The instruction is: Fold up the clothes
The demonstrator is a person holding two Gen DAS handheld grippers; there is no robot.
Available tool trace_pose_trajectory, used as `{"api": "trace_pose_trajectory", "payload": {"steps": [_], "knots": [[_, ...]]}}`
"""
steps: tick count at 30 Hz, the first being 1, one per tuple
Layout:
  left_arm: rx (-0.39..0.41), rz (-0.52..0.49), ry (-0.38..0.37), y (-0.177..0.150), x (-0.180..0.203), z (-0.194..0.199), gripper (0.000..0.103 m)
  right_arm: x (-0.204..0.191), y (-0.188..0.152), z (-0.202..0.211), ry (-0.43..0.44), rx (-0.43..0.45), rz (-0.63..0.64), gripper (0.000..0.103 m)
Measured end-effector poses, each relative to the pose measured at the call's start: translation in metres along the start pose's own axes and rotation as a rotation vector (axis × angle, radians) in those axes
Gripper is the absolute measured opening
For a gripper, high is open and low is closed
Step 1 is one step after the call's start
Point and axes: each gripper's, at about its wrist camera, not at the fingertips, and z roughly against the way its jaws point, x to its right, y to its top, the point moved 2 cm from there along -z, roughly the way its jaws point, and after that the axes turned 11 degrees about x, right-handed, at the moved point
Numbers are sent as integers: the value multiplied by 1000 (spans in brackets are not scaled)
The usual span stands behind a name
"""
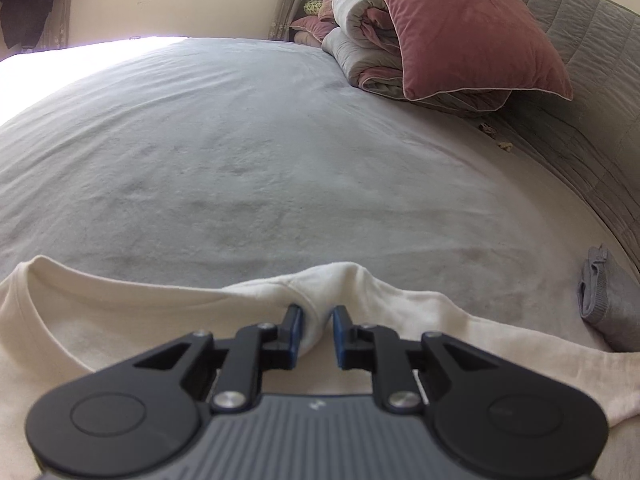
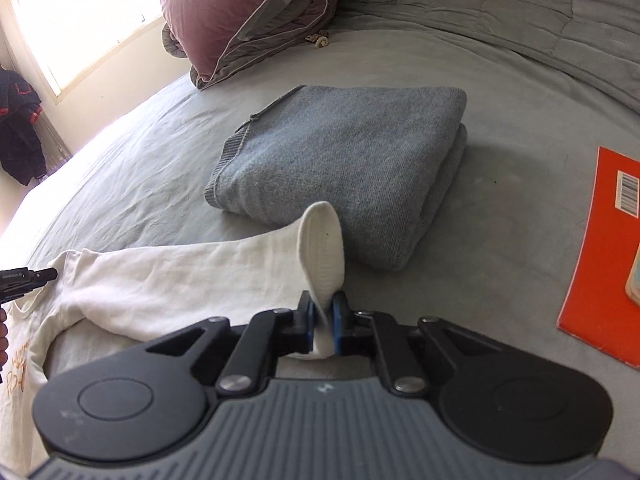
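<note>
The grey-sheeted bed (image 2: 140, 184) bears a cream shirt (image 2: 160, 280), folded grey sweater (image 2: 344, 160), orange booklet (image 2: 600, 264) and pink pillow (image 1: 460, 28).

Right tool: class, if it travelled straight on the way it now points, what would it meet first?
Probably the folded grey sweater, lying directly beyond the cream sleeve cuff that the right tool grips; depth is hard to judge.

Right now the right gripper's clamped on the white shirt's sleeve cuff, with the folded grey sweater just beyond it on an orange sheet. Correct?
Not quite. The right wrist view shows the folded grey sweater on the grey bedsheet. The right gripper does clamp the white shirt's cuff.
</note>
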Motion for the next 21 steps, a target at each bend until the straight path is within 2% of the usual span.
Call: {"api": "trace_pose_trajectory", "payload": {"steps": [3,6,8,10,12,13,14,17,21], "knots": [[-7,-8,5,-7,0,-2,16,-3,12,6,-49,54,26,7],[-5,10,17,-5,0,1,16,-3,12,-6,-67,7,37,8],[-5,26,6,-2,0,12,16,-6,12,-5,-78,5,47,17],[6,12,-10,-1,3,28,16,-9,14,2,-94,10,60,18],[7,-5,-22,-3,5,46,16,-13,18,12,-99,23,65,30],[3,-2,-33,-6,4,56,16,-16,21,19,-97,39,62,47],[1,7,-42,-10,2,66,17,-19,23,25,-92,53,61,53],[-15,11,-59,-23,-5,98,18,-33,26,40,-57,42,61,53],[-38,8,-39,-41,-23,138,18,-60,26,48,18,-3,36,53]]}}
